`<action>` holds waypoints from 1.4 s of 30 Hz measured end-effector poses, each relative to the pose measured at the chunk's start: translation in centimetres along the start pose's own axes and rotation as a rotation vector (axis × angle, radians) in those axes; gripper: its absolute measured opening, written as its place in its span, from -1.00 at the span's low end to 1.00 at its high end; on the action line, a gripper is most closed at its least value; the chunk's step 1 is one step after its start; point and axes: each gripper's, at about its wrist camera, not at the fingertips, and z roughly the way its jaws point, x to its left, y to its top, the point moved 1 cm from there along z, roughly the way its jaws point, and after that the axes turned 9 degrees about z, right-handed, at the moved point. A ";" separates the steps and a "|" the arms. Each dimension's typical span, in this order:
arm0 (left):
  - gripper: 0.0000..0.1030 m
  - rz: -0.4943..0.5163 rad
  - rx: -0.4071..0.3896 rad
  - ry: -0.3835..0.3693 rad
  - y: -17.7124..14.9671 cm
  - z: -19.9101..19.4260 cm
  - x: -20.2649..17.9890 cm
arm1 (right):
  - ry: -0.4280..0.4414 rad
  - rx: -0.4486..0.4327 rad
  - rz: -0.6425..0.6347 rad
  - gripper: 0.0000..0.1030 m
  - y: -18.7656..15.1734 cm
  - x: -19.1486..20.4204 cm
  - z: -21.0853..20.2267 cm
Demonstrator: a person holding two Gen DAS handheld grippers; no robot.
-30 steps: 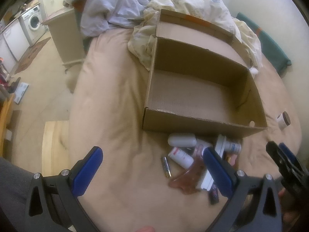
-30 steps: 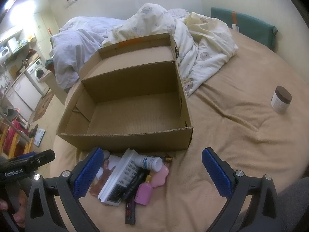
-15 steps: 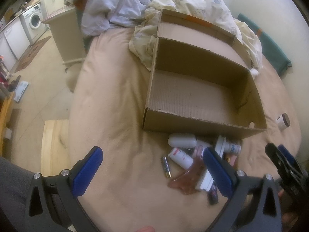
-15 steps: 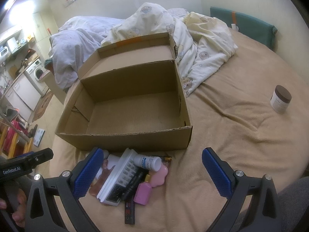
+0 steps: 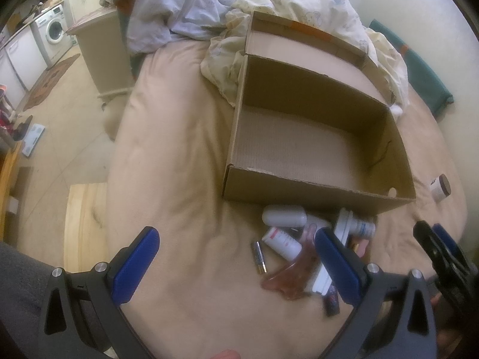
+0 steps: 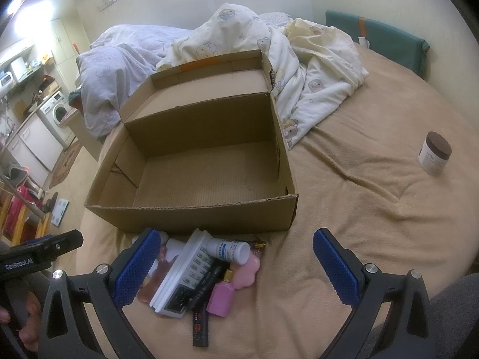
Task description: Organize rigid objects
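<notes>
Small rigid objects (image 6: 206, 266) — heaped on bed before open brown cardboard box (image 6: 191, 176) — lie nearer right gripper (image 6: 233, 264); both grippers' jaws wide, empty.

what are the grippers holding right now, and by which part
Nothing. The left gripper and right gripper are both open and empty, above the pile of items before the cardboard box.

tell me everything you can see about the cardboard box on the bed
The open brown corrugated cardboard box sits upright on the tan bedspread. It is rectangular and shallow, and nothing shows inside it. Its lid flap, with an orange tape strip, leans back against the rumpled cream bear-print duvet. The near wall's top edge is roughly torn, and one side wall has a small round hole. A pile of small items lies right against its near wall.
</notes>
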 end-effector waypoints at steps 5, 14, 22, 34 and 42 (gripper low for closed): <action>1.00 -0.005 0.005 0.001 0.0 0.3 0.1 | -0.003 0.002 0.003 1.00 -0.1 -0.1 0.2; 1.00 -0.021 0.007 0.015 0.1 0.3 0.5 | -0.003 0.015 0.000 1.00 -0.3 -0.2 0.4; 1.00 -0.023 0.014 0.013 0.2 0.3 0.7 | -0.006 0.014 -0.003 1.00 -0.6 0.0 0.5; 1.00 -0.028 0.037 0.033 0.2 0.6 0.9 | -0.005 0.013 -0.003 1.00 -0.7 -0.1 0.5; 1.00 -0.134 0.104 0.088 0.1 2.3 4.0 | -0.009 0.026 0.006 1.00 -0.6 -0.1 0.5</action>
